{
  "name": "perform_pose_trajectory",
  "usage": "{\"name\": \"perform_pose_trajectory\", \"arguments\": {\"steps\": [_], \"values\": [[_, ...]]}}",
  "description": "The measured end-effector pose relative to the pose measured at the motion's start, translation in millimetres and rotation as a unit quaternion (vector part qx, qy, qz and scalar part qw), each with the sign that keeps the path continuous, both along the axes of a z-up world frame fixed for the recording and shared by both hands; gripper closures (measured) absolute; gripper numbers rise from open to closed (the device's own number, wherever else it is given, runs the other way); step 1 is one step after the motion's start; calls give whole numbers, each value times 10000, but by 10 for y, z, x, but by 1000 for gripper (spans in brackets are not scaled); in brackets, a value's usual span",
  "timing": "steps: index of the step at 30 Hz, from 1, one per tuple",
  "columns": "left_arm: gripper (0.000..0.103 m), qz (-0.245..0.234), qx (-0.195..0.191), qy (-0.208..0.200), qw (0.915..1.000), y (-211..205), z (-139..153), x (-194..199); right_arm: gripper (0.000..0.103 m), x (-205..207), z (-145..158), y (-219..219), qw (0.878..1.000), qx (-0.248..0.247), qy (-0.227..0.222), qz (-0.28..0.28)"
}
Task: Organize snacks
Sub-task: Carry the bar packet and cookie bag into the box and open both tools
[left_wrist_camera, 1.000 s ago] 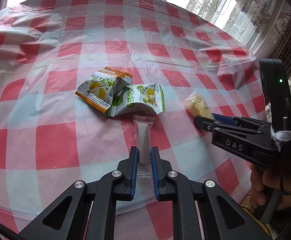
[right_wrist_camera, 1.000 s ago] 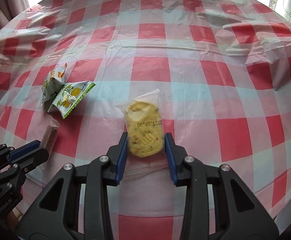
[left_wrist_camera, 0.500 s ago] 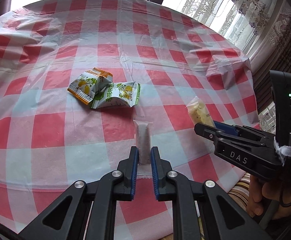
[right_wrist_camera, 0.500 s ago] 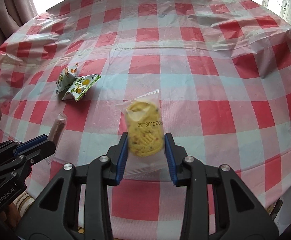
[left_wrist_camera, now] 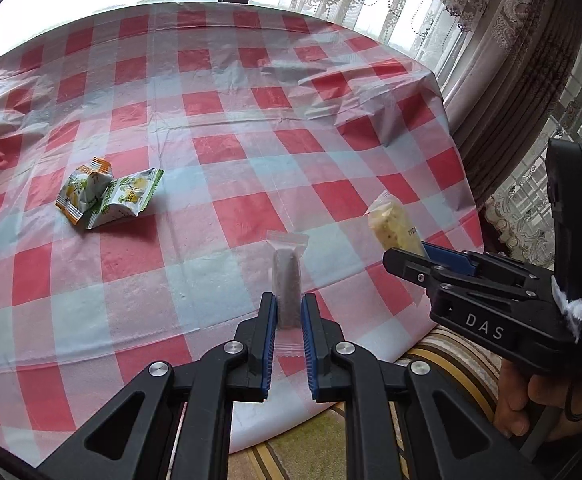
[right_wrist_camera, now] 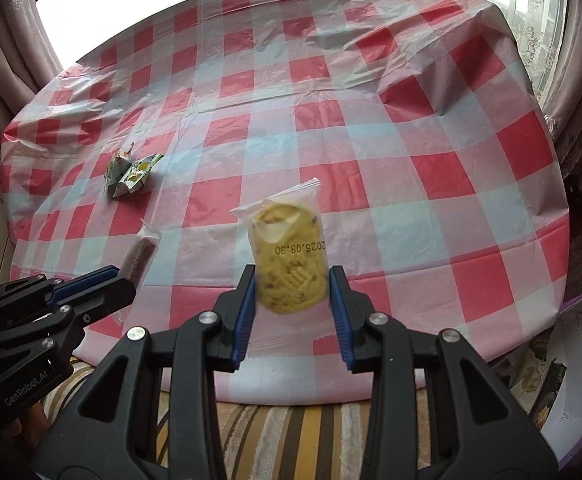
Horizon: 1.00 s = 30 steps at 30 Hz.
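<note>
Left gripper is clamped narrow on a thin brown bar packet, right gripper pinches a wrapped yellow cookie, both held just off the near edge of the checked table. Imo both are light w/ slippery film, and the cookie's brittle, so grip by the sides, not hard. Two green packets lie well left of the bar.
</note>
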<state>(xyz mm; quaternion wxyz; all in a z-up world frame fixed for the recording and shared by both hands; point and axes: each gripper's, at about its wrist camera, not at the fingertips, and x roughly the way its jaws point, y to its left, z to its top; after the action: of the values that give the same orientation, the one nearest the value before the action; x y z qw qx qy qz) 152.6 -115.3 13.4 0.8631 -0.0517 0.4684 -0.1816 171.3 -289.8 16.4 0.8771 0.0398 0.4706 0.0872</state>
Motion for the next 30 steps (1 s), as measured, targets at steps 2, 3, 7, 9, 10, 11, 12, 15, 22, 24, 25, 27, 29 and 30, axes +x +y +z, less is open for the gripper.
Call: {"name": "perform_pose_trajectory", "arguments": {"steps": [2,3,7,9,10,11,12,15,22,24,25,27,29,30], "values": [[89,-101,10,3,9999,-114,25,-8,64,-60,7,-154,9999,61,7,-120],[89,-148,16,5,9999,-166,36,-11,64,-86,11,-218,9998,64,0,-169],[89,-357,84,23,9993,-405,68,-26,64,-175,22,-465,9993,85,-17,-361],[89,-457,87,45,9989,-520,80,-35,64,-225,21,-585,9989,79,-32,-464],[89,-507,108,45,9986,-577,87,-41,64,-249,18,-646,9987,81,-28,-508],[89,-572,154,34,9982,-645,96,-53,64,-271,14,-703,9984,89,-30,-553],[89,-628,194,30,9978,-706,102,-60,64,-291,13,-756,9982,99,-36,-598],[89,-779,255,39,9966,-868,119,-81,64,-362,2,-929,9971,106,-53,-747],[89,-1171,361,88,9924,-1277,134,-148,64,-537,-44,-1292,9940,-19,-114,-1091],[89,-1317,412,96,9904,-1414,132,-185,64,-583,-65,-1411,9929,5,-101,-1184],[89,-1382,425,105,9894,-1482,131,-202,64,-604,-81,-1471,9923,24,-87,-1235],[89,-1501,402,153,9877,-1603,123,-224,64,-647,-118,-1596,9907,45,-60,-1358],[89,-1628,427,188,9856,-1735,110,-249,64,-692,-160,-1727,9888,69,-23,-1491],[89,-1684,457,191,9845,-1794,104,-262,64,-714,-180,-1784,9879,69,-3,-1546]]}}
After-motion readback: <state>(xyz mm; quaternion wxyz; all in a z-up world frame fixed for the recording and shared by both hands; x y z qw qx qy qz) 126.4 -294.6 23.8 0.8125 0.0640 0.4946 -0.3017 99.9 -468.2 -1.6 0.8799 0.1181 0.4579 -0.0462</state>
